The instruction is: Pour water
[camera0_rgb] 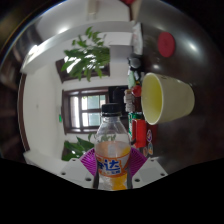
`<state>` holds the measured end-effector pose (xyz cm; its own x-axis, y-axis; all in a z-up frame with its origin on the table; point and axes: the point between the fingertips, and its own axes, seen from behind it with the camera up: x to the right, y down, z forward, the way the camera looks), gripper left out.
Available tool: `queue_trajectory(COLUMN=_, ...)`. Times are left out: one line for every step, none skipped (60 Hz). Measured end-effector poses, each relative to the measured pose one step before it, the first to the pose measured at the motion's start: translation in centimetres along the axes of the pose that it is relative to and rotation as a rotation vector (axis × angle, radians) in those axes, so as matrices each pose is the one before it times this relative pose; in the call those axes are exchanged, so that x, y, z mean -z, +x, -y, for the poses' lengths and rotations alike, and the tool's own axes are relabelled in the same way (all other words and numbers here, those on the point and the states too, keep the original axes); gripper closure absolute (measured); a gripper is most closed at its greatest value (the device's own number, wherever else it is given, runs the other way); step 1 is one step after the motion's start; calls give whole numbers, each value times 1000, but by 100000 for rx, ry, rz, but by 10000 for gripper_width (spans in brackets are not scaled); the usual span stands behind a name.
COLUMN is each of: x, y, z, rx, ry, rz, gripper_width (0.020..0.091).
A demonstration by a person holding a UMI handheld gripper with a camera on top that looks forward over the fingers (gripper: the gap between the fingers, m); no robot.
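A white tabletop (45,110) carries a leafy green plant (85,55). Beyond the tool (113,170), a pale yellow cup (165,97) lies tipped, mouth toward the camera. The tool clamps an orange-labelled bottle (112,140), black cap on, between its pads.

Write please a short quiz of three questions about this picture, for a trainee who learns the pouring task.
1. True or false: the clear plastic bottle with orange drink and black cap stands between the fingers.
2. What colour is the round plastic cup lying tilted beyond the bottle?
3. Which is behind the bottle? A) a window with green leaves B) a blue bucket C) a laptop

Key: 1 true; 2 yellow; 3 A
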<state>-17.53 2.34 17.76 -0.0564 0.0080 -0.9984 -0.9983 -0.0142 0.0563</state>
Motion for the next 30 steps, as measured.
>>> queue_trajectory(x=9, y=-100, z=141, rx=-3204, ry=640, rz=78, gripper_width=730)
queue_trajectory(x=-18, y=-113, z=128, rx=-3058, ry=568, rz=159, gripper_width=728)
queue_trajectory(x=-72, y=-159, z=149, rx=-3036, ry=331, rz=350, gripper_width=727)
queue_trajectory(x=455, y=-193, z=-264, rx=-2960, ry=95, rz=149, gripper_width=728)
queue_trajectory(x=-1029, y=-11, z=302, rx=-2847, ry=272, rz=527, gripper_width=729)
queue_trajectory(x=-65, y=-150, z=68, rx=-3025, ry=312, rz=448, gripper_width=728)
queue_trajectory(x=-55, y=-177, z=70, rx=-3156, ry=426, rz=350, gripper_width=729)
queue_trajectory(x=-58, y=-100, z=103, rx=-2996, ry=552, rz=292, gripper_width=728)
queue_trajectory(x=-71, y=-110, z=98, rx=-2837, ry=547, rz=351, gripper_width=728)
queue_trajectory(x=366, y=50, z=-47, rx=-2753, ry=232, rz=252, gripper_width=728)
queue_trajectory(x=-390, y=-109, z=201, rx=-2757, ry=186, rz=344, gripper_width=727)
queue_trajectory(x=-3, y=-30, z=-34, rx=-2933, ry=7, rz=170, gripper_width=726)
queue_trajectory(x=16, y=-22, z=16, rx=-2886, ry=257, rz=134, gripper_width=728)
queue_trajectory(x=50, y=-25, z=82, rx=-2659, ry=467, rz=244, gripper_width=726)
queue_trajectory(x=67, y=-5, z=79, rx=-2325, ry=359, rz=329, gripper_width=726)
queue_trajectory(x=54, y=70, z=115, rx=-2208, ry=418, rz=383, gripper_width=727)
queue_trajectory(x=55, y=4, z=152, rx=-2093, ry=666, rz=298, gripper_width=725)
queue_trajectory(x=327, y=-32, z=374, rx=-1901, ry=553, rz=108, gripper_width=725)
queue_trajectory(x=-470, y=-128, z=386, rx=-1827, ry=673, rz=326, gripper_width=723)
queue_trajectory(x=53, y=-33, z=170, rx=-1713, ry=774, rz=234, gripper_width=724)
queue_trajectory(x=86, y=48, z=118, rx=-1477, ry=577, rz=122, gripper_width=725)
queue_trajectory(x=99, y=33, z=117, rx=-1178, ry=538, rz=135, gripper_width=724)
queue_trajectory(x=72, y=33, z=84, rx=-914, ry=479, rz=74, gripper_width=725)
queue_trajectory(x=54, y=33, z=321, rx=-439, ry=106, rz=-238, gripper_width=722)
queue_trajectory(x=6, y=43, z=90, rx=-158, ry=312, rz=-176, gripper_width=724)
queue_trajectory(x=25, y=93, z=55, rx=81, ry=201, rz=-316, gripper_width=726)
queue_trajectory(x=-5, y=100, z=3, rx=250, ry=95, rz=-385, gripper_width=727)
queue_trajectory(x=786, y=464, z=-96, rx=429, ry=-170, rz=-356, gripper_width=725)
queue_trajectory(x=-356, y=-98, z=-1, rx=502, ry=-322, rz=-480, gripper_width=727)
queue_trajectory(x=-2, y=55, z=-100, rx=576, ry=-326, rz=-199, gripper_width=727)
